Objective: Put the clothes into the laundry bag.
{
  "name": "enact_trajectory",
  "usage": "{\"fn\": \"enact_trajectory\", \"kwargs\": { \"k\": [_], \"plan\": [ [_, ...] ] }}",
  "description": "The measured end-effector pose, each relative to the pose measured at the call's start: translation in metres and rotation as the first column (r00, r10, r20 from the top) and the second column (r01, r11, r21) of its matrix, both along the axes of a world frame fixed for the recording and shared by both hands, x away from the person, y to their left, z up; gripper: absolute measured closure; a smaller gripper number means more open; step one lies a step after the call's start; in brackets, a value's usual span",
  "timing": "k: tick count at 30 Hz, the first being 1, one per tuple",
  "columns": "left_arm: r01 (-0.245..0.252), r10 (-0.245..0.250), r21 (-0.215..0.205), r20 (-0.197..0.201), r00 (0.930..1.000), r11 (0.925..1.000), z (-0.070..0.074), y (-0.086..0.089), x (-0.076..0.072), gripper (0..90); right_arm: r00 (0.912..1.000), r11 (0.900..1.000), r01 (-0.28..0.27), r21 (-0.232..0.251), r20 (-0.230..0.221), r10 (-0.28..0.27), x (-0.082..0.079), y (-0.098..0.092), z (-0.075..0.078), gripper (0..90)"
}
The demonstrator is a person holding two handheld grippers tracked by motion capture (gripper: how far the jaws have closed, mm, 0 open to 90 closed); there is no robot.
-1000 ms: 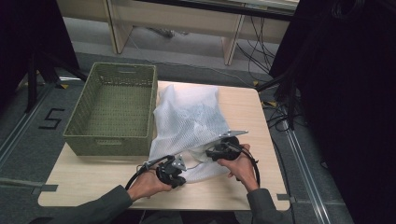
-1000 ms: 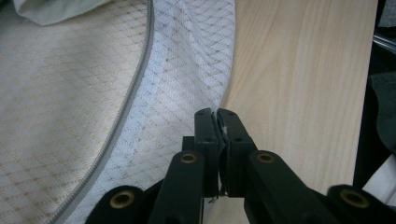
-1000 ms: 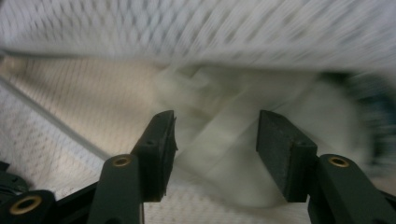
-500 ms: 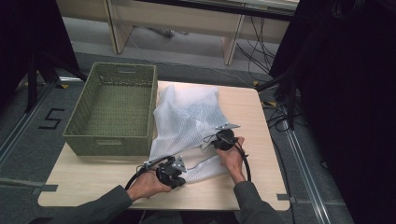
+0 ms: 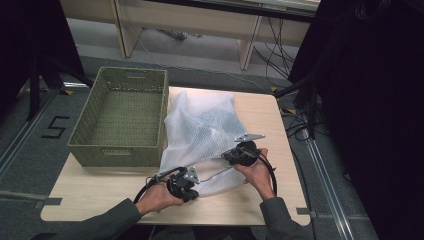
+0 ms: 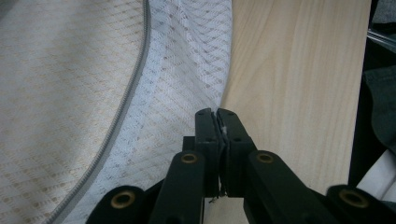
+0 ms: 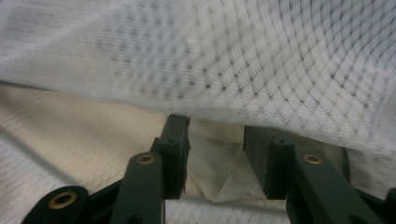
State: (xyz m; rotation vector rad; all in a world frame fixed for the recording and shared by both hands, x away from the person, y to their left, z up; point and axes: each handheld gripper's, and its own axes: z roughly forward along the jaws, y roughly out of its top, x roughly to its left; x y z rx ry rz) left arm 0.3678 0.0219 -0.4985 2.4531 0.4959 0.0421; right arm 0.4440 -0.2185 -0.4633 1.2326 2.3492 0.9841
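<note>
A white mesh laundry bag lies spread over the middle of the wooden table. My left gripper is at the bag's near corner. In the left gripper view it is shut on the edge of the mesh, beside a grey zipper. My right gripper rests at the bag's near right side. In the right gripper view its jaws stand open, pushed under a raised layer of mesh, with cream fabric between them.
A green woven basket stands empty on the left of the table, touching the bag's left edge. Bare wood runs along the right and near edges. Desk legs and cables lie on the floor beyond.
My right gripper has moved a little away from the person and onto the bag. The left gripper has stayed in place, holding the bag's edge.
</note>
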Motion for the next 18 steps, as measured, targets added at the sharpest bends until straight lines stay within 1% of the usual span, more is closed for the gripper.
{"fn": "enact_trajectory", "kwargs": {
  "k": [1, 2, 3, 4, 5, 6, 7, 8, 9, 10, 11, 12, 14, 15, 16, 17, 18],
  "plan": [
    [-0.011, 0.011, -0.016, -0.004, 0.9999, 0.9998, -0.001, -0.001, -0.001, 86.2, 0.9996, 1.0, -0.013, -0.002, 0.026, 0.013, -0.005, 0.0, 0.005, 59.7],
    [-0.004, 0.004, -0.007, -0.002, 1.0, 1.0, 0.0, -0.001, -0.001, 85.9, 0.9982, 0.999, -0.039, -0.015, 0.046, 0.039, -0.008, -0.002, 0.012, 58.7],
    [-0.006, 0.006, -0.008, -0.002, 1.0, 1.0, 0.0, -0.001, -0.001, 85.9, 0.9981, 0.999, -0.03, -0.014, 0.053, 0.031, -0.014, -0.003, 0.02, 58.1],
    [-0.006, 0.006, -0.008, -0.002, 1.0, 0.9999, 0.0, -0.001, -0.001, 85.8, 0.9938, 1.0, -0.028, -0.015, 0.107, 0.029, -0.015, -0.005, 0.022, 57.6],
    [-0.005, 0.005, -0.008, -0.001, 1.0, 1.0, 0.0, -0.001, -0.001, 85.8, 0.9928, 0.999, -0.025, -0.024, 0.117, 0.028, -0.017, -0.006, 0.027, 57.6],
    [-0.006, 0.006, -0.007, -0.003, 1.0, 1.0, 0.0, -0.001, -0.001, 85.8, 0.9901, 0.999, -0.015, -0.035, 0.139, 0.02, -0.02, -0.007, 0.033, 57.1],
    [-0.007, 0.007, -0.008, -0.002, 1.0, 0.9999, 0.0, -0.001, -0.001, 85.8, 0.9889, 0.999, -0.002, -0.038, 0.148, 0.007, -0.02, -0.007, 0.035, 56.3],
    [-0.007, 0.007, -0.008, -0.002, 1.0, 0.9999, 0.0, -0.001, -0.001, 85.8, 0.9835, 0.998, 0.009, -0.066, 0.181, 0.004, -0.019, -0.008, 0.034, 55.1],
    [-0.007, 0.007, -0.009, -0.003, 1.0, 0.9999, 0.0, -0.001, -0.001, 85.9, 0.9825, 0.995, 0.014, -0.095, 0.186, 0.004, -0.017, -0.009, 0.033, 53.5],
    [-0.007, 0.007, -0.008, -0.003, 1.0, 0.9999, 0.0, -0.001, -0.001, 85.8, 0.9833, 0.992, 0.011, -0.127, 0.182, 0.013, -0.015, -0.01, 0.03, 52.0],
    [-0.007, 0.007, -0.007, -0.003, 1.0, 0.9999, 0.0, -0.001, -0.001, 85.8, 0.9858, 0.989, 0.001, -0.149, 0.166, 0.024, -0.013, -0.011, 0.026, 49.4],
    [-0.007, 0.007, -0.008, -0.002, 1.0, 0.9999, 0.0, -0.001, -0.001, 85.8, 0.9886, 0.987, -0.005, -0.159, 0.148, 0.028, -0.011, -0.012, 0.022, 46.4],
    [-0.006, 0.006, -0.009, -0.003, 1.0, 0.9999, 0.0, 0.0, -0.001, 85.8, 0.9874, 0.979, -0.013, -0.203, 0.152, 0.045, -0.006, -0.012, 0.014, 42.6],
    [-0.004, 0.004, -0.009, -0.003, 1.0, 0.9999, 0.0, 0.0, -0.001, 85.8, 0.9874, 0.977, -0.013, -0.213, 0.152, 0.046, -0.004, -0.012, 0.013, 42.2],
    [-0.004, 0.004, -0.009, -0.003, 1.0, 0.9999, 0.0, 0.0, -0.001, 85.9, 0.9841, 0.975, -0.001, -0.222, 0.173, 0.041, 0.001, -0.012, 0.011, 43.3],
    [-0.005, 0.005, -0.009, -0.002, 1.0, 1.0, 0.0, 0.0, -0.001, 85.8, 0.9819, 0.97, 0.005, -0.244, 0.185, 0.041, 0.006, -0.01, 0.009, 47.3],
    [-0.005, 0.005, -0.009, 0.0, 1.0, 0.9999, 0.0, -0.001, -0.001, 85.8, 0.9778, 0.964, -0.006, -0.267, 0.2, 0.062, 0.01, -0.01, 0.007, 60.2]
  ]
}}
